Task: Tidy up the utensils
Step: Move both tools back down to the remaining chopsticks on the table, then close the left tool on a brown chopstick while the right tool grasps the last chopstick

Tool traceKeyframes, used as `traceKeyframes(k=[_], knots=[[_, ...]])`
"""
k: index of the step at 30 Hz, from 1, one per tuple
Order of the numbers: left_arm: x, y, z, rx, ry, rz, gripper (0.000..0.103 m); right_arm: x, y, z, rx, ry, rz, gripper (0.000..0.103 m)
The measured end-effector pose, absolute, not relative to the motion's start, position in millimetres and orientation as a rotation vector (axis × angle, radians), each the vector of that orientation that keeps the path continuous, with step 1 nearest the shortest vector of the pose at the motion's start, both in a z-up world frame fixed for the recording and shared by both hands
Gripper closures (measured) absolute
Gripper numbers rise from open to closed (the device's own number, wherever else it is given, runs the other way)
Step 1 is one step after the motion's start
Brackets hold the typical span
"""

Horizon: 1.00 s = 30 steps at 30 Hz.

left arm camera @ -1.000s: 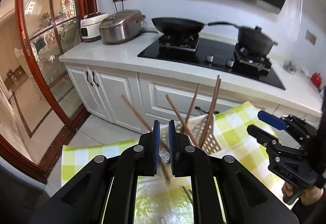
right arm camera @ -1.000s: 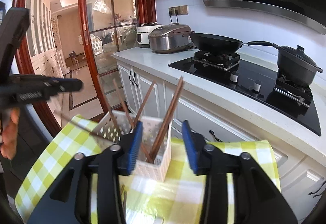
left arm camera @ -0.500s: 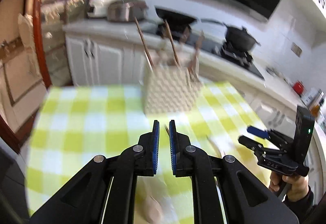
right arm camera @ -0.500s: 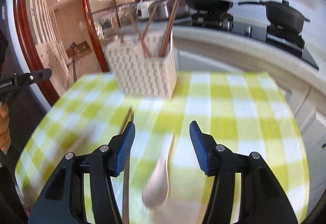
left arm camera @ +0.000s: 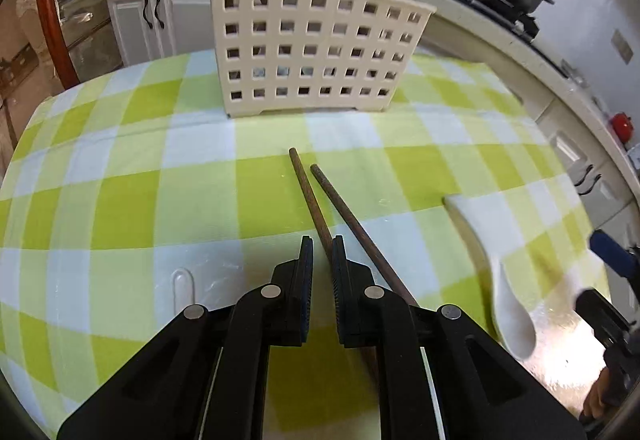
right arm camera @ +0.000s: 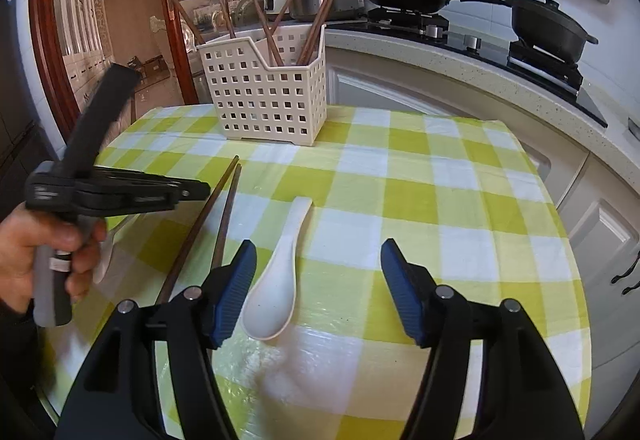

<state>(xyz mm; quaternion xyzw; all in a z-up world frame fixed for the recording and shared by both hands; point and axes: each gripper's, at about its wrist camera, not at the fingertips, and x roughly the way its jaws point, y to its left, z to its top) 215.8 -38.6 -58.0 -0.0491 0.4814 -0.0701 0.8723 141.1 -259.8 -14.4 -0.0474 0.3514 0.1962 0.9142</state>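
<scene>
Right tool (right arm camera: 318, 280) wide over spoon (right arm camera: 276, 288), cloth (right arm camera: 440, 200) beyond

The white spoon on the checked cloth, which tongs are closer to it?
Right. The right tongs stand open with the white spoon lying between them, near the left finger. The left tongs, nearly shut, sit over the two chopsticks, off to the spoon's side.

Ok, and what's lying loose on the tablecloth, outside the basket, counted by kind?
Chopsticks: 2
White spoons: 2, one of them partly hidden behind the left hand
Total: 4
</scene>
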Motion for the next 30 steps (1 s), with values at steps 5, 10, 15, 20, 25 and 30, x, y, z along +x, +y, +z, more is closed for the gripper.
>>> traceKeyframes(k=[5,10,15,20,25,30], knots=[[223,-52,-58,-0.036,1.017,-0.117,0.091,141,-259,-16,-0.094,0.725,0.412,0.038],[221,-61,-62,0.026,0.997,-0.091,0.092,139,-255,-15,-0.103,0.728,0.415,0.038],[210,-33,-57,-0.112,1.006,-0.144,0.098,140,-237,-13,-0.128,0.735,0.437,0.038],[188,-4,-41,-0.217,0.954,-0.179,0.098,148,-191,-19,-0.214,0.768,0.503,0.039],[170,11,-22,-0.26,0.896,-0.206,0.098,170,-153,-35,-0.246,0.843,0.537,0.055],[162,17,-7,-0.271,0.849,-0.221,0.098,197,-131,-55,-0.281,0.923,0.506,0.067]])
